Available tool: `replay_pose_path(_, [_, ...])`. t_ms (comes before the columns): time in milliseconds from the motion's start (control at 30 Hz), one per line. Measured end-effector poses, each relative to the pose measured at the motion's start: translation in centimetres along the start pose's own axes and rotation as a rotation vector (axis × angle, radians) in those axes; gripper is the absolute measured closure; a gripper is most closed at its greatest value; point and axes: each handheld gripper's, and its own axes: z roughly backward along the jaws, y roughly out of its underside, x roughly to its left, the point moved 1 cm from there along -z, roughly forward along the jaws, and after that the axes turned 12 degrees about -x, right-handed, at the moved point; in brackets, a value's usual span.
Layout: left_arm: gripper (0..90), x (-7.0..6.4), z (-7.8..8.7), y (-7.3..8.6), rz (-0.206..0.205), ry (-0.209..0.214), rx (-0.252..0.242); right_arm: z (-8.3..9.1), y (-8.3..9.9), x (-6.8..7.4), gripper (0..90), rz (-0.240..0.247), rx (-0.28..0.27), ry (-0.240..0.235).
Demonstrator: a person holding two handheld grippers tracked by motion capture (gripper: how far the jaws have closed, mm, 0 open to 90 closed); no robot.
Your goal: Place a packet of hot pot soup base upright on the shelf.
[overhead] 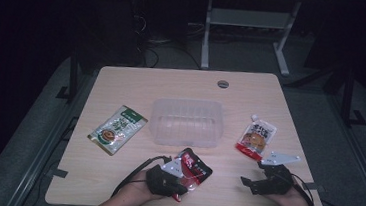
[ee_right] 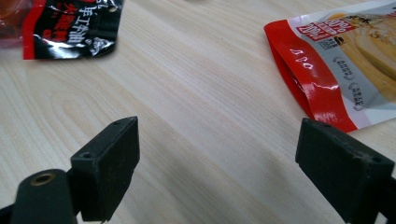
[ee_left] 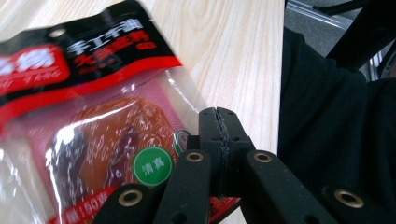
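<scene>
Left gripper (overhead: pixel 180 182) sits low and centre in the high view, and it has the red-and-black snack packet (overhead: pixel 193 167) by its near corner. In the left gripper view the two black jaws are pressed flat together with the clear film of that packet (ee_left: pixel 93 140) pinched between them, right beside the green round sticker. So that one is clamped on the packet.

The packet runs on a slant, its long axis going from the gripper at the lower left up toward the upper right of the frame, its far end pointing at the clear plastic tub (overhead: pixel 187 122) in the middle of the bench (overhead: pixel 122 85). The tub lies just above and beyond the packet, apart from it, and looks empty from here. The left hand is plainly the nearer one for that short carry, so I judge the coming move to be a lift up and forward over the tub's near wall.

Right gripper (overhead: pixel 250 184) rests at the lower right, jaws spread wide, holding nothing; in its own view bare wood lies between them. The orange-and-white pouch (overhead: pixel 256 137) lies just above it. A green packet (overhead: pixel 117 129) waits at mid left, well apart from both hands.
</scene>
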Motion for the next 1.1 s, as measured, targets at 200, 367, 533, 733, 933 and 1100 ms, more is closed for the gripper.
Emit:
replay_pose_path(200, [89.6,0.6,1.7,0.5,0.013,-0.021,-0.002,0.0,0.0,-0.1,13.4,-0.003,0.007,-0.001])
replay_pose_path(367, [89.6,1.4,2.6,0.7,0.027,-0.043,-0.004,0.0,0.0,-0.1,13.3,0.001,0.009,-0.001])
replay_pose_path(533, [89.6,2.0,3.0,0.8,0.033,-0.064,0.006,0.0,0.0,-0.1,13.3,0.002,0.005,0.0])
replay_pose_path(733, [89.6,2.4,3.4,0.9,0.044,-0.066,-0.001,0.0,0.0,-0.1,13.3,0.002,0.006,-0.002])
replay_pose_path(933, [89.6,3.3,5.5,0.5,0.035,-0.109,-0.044,0.0,0.1,-0.1,13.3,0.001,0.005,-0.001])
replay_pose_path(1100, [89.6,4.8,6.8,1.3,0.064,-0.148,-0.041,-0.1,0.0,-0.1,13.3,0.002,0.009,-0.002])
